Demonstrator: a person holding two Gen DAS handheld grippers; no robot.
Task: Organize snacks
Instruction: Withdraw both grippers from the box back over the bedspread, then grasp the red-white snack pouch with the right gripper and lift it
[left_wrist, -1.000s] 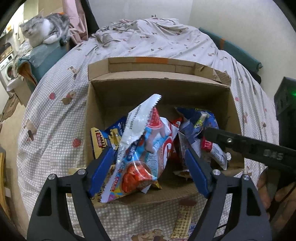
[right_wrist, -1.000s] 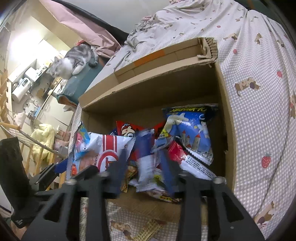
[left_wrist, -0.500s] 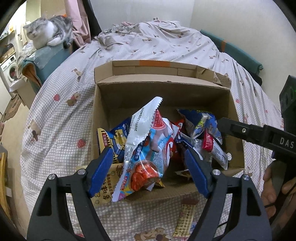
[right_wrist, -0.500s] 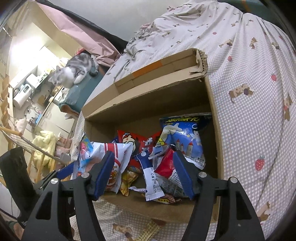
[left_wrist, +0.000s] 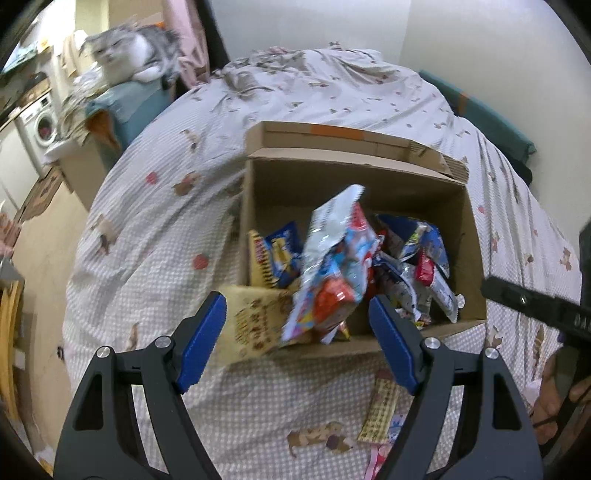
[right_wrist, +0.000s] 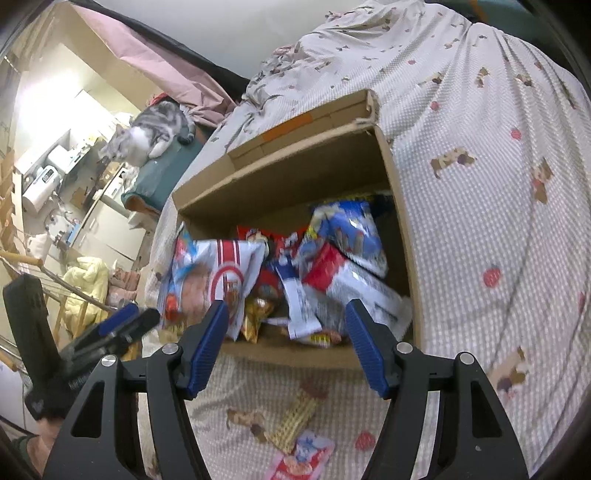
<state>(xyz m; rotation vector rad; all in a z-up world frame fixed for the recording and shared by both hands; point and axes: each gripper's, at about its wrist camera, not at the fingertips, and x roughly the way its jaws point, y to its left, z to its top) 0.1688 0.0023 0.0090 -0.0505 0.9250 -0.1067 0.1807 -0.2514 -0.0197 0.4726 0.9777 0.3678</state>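
Note:
An open cardboard box (left_wrist: 354, 177) (right_wrist: 280, 177) sits on the bed, holding several snack bags. A white and red bag (left_wrist: 332, 258) (right_wrist: 218, 273) stands tilted at the box's front left. Blue bags (left_wrist: 424, 243) (right_wrist: 343, 229) lie at the right. A tan packet (left_wrist: 255, 317) leans over the box's front left corner. A yellow wafer bar (left_wrist: 380, 410) (right_wrist: 295, 421) and a pink packet (right_wrist: 303, 458) lie on the sheet in front of the box. My left gripper (left_wrist: 295, 332) is open and empty before the box. My right gripper (right_wrist: 284, 339) is open and empty too.
The bed carries a checked sheet (left_wrist: 155, 229) with dog and strawberry prints. A grey cat (left_wrist: 125, 48) (right_wrist: 151, 133) sits on a teal stand left of the bed. A washing machine (left_wrist: 40, 122) stands farther left. A wall (left_wrist: 480, 48) bounds the right side.
Both grippers have drawn back from the box. The right gripper has opened and let go of the packet it held inside. The wafer bar and pink packet have come into view.

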